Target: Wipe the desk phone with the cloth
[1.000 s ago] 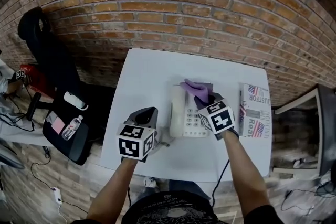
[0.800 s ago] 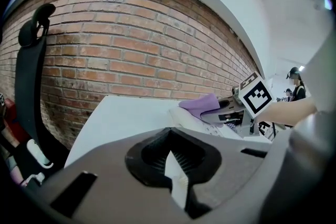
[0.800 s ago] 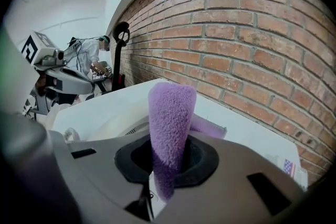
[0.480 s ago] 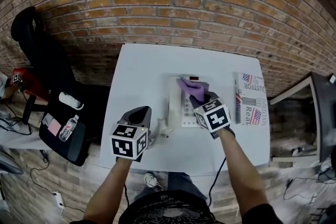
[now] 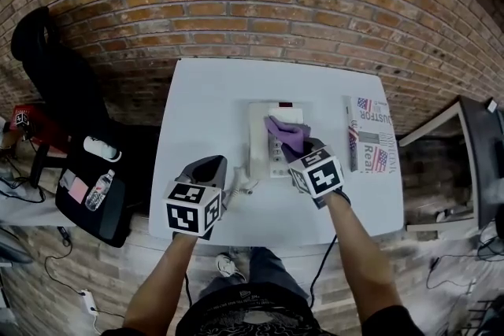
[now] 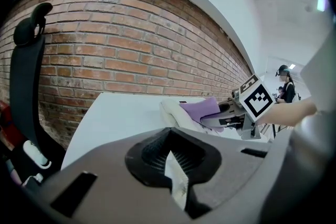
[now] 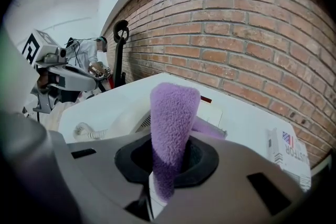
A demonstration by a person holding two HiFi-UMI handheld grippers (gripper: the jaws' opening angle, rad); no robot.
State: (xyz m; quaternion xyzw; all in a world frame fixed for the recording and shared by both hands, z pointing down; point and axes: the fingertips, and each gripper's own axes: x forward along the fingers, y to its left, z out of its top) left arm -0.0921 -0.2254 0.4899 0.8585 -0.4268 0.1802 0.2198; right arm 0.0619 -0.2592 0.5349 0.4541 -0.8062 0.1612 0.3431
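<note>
Now my right hand-held gripper, clamped on cloth, has dragged it toward 6 o'clock over phone, centre of desk; wiping underway. Left hand-held gripper closed, empty, at 7 o'clock.

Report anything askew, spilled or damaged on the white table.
Nothing stands out. The white desk phone sits square on the white table, the purple fleece cloth is pinched in the right gripper over it, and the flag-printed newspaper lies flat beside it. No spills or damage visible.

White table: desk phone, newspaper
</note>
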